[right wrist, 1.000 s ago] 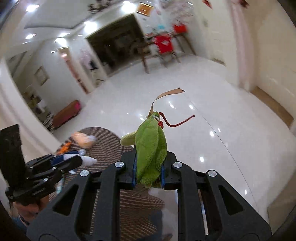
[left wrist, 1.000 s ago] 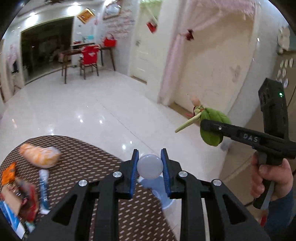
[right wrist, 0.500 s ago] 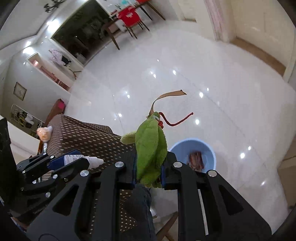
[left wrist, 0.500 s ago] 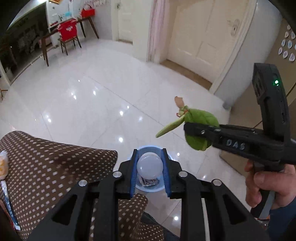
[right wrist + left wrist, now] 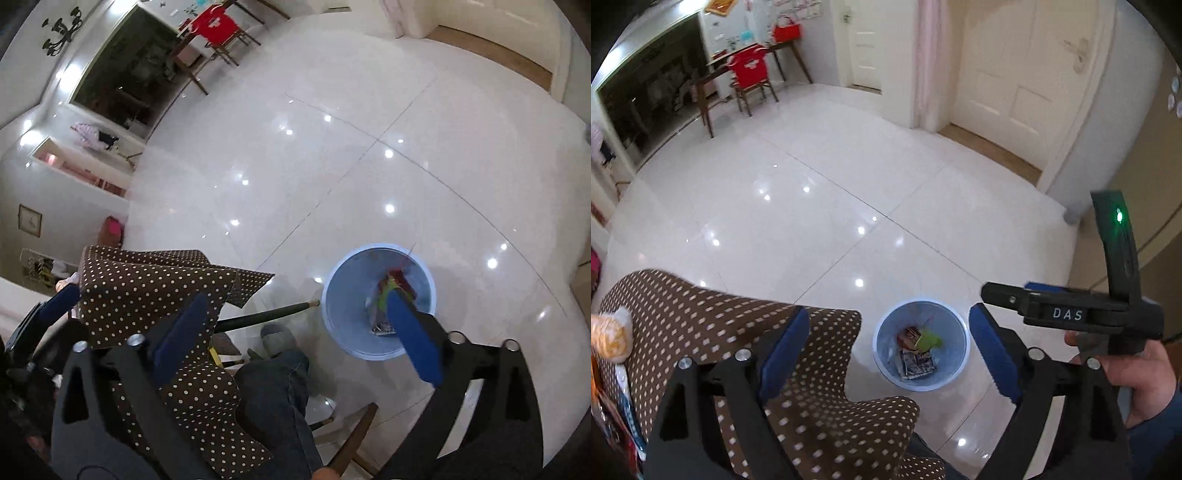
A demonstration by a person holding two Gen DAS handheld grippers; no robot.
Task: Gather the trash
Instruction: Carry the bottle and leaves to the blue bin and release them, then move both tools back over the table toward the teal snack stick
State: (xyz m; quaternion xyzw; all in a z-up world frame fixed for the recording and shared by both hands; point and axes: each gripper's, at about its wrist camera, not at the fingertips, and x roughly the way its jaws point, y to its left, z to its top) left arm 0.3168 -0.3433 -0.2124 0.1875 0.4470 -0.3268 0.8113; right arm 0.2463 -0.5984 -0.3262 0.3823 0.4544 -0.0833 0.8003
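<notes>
I'm looking down at the glossy white tile floor [image 5: 820, 206] filling most of both frames. The brown white-dotted tablecloth [image 5: 713, 317] is draping lower left. The round light-blue plastic bin [image 5: 955, 363] is sitting lower centre on the floor, trash lying inside it: a green leafy scrap [image 5: 929, 339] beside printed wrappers [image 5: 916, 363]. Left gripper [image 5: 886, 354]: jaws have just been opening, now spread wide, nothing between them. Right gripper [image 5: 295, 325]: same, just opened, spread and empty, hovering over the bin.
</notes>
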